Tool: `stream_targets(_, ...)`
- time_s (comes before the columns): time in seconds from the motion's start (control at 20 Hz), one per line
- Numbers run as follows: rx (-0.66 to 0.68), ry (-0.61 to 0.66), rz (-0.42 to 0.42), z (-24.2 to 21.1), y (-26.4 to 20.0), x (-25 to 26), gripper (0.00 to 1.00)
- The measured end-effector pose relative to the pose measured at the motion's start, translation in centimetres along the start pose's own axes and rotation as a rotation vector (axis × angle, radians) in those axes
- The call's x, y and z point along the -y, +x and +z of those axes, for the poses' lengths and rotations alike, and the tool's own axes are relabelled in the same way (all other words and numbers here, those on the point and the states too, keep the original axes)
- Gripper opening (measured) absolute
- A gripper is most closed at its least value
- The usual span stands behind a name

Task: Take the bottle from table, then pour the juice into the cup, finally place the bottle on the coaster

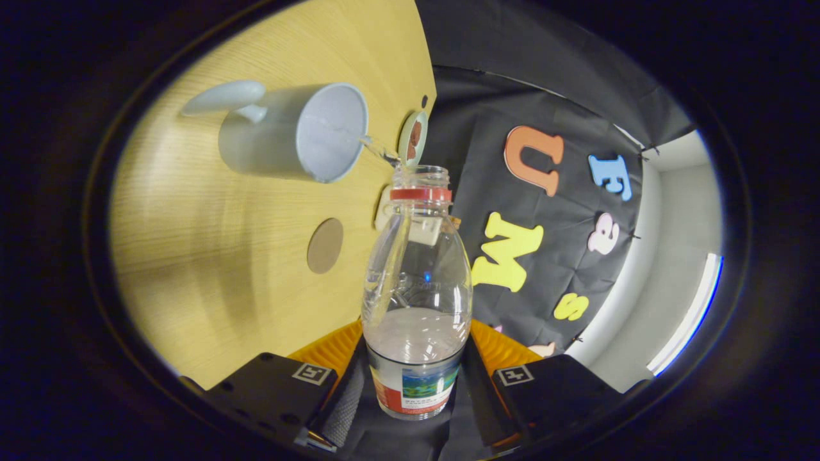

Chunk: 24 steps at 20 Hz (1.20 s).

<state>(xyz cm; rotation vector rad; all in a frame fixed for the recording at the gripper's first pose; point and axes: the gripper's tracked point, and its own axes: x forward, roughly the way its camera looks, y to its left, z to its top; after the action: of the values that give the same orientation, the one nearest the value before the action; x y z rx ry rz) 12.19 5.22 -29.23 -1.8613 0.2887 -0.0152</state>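
Gripper (pixel 415 384): I've got both fingers clamped on the bottle's lower body, right at the label, so it's a firm hold as far as I can see.
Bottle (pixel 416 288): sitting between the fingers, cap off, red ring at the neck, tipped over so its mouth points at the cup. Liquid inside looks clear, maybe a third to half left, hard to call through the fisheye.
Stream (pixel 378 150): thin clear trickle leaving the mouth and landing inside the cup rim.
Cup (pixel 295 131): grey mug on the table (pixel 211 256), well beyond the fingertips, just past the bottle mouth, handle facing away from me.
Coaster (pixel 325 246): brown round disc on the wood, off to the side of the bottle, nearer me than the cup, nothing on it.
Progress: pickup done, I'd say we're mid-pour.
Left to do: finish pouring, bring the bottle upright, set it down on the coaster.
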Motion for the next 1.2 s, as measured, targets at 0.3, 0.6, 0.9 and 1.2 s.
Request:
stream_targets(0.3, -0.002, -0.002, 0.001, -0.3, -0.1, 0.2, 0.79)
stream_targets(0.6, 0.008, 0.004, -0.001, -0.3, -0.3, 0.8, 0.79)
stream_targets(0.9, -0.003, -0.051, 0.016, -0.6, 0.2, 0.9, 0.79)
stream_targets(1.2, 0.017, -0.114, 0.003, -0.2, 0.2, 1.8, 0.79)
